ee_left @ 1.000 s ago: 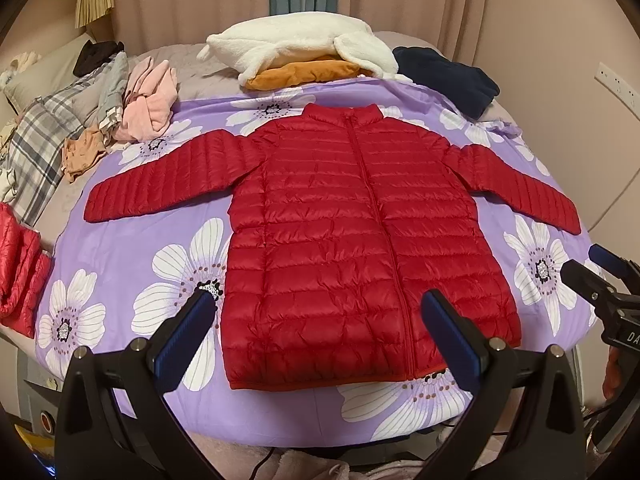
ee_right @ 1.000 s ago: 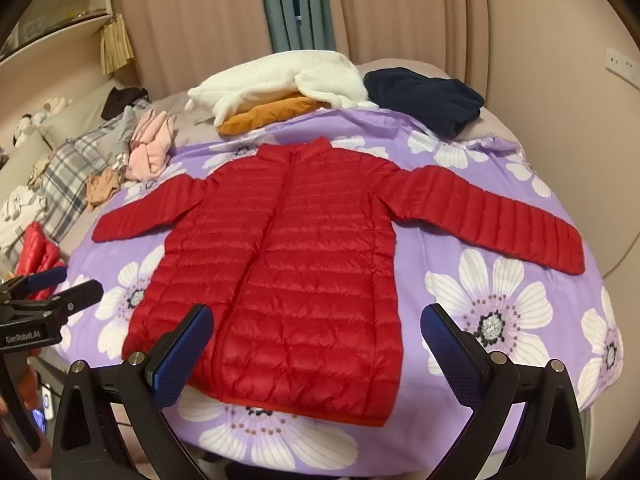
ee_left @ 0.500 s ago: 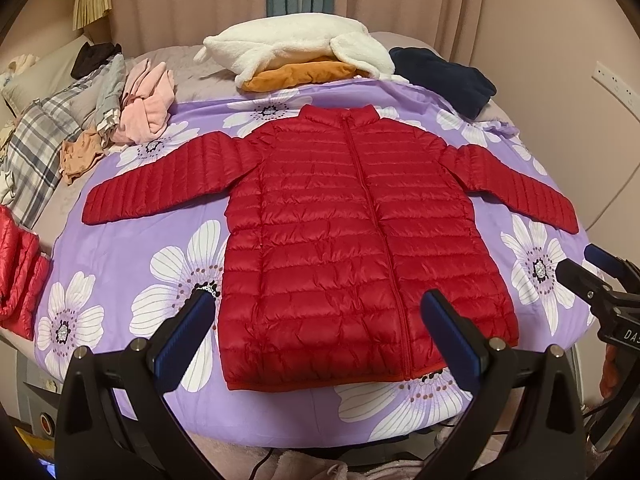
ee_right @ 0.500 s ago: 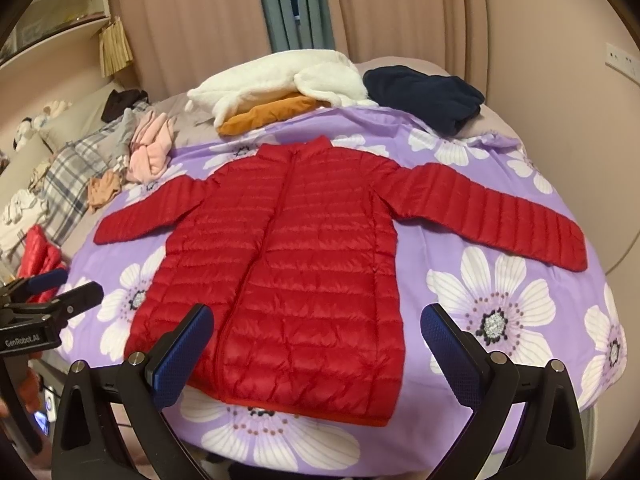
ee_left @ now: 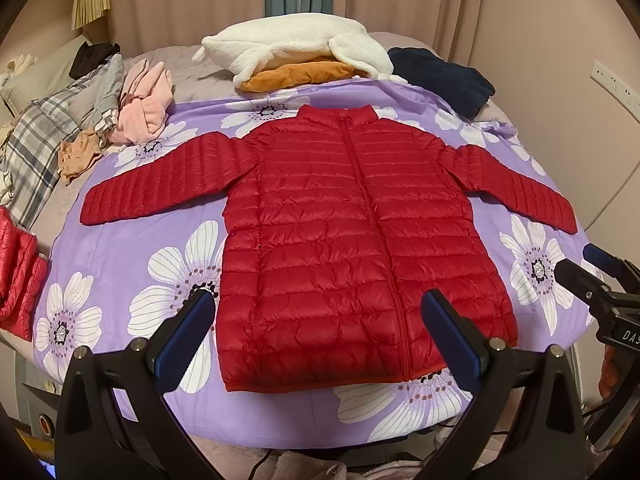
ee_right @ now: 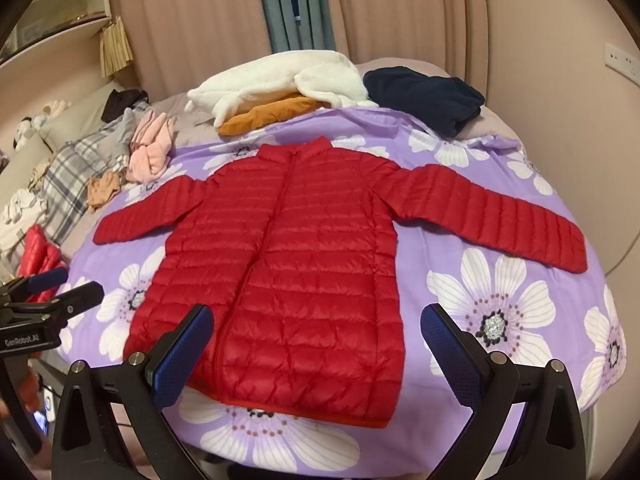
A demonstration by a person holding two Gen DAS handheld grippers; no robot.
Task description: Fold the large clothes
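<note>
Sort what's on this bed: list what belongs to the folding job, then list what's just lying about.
Belongs to the job:
- red puffer jacket, spread flat, sleeves out
- left gripper, open
- right gripper, open
- purple flowered sheet under the jacket

Lying about:
- white fleece on an orange garment
- navy garment
- pink clothes
- plaid fabric
</note>
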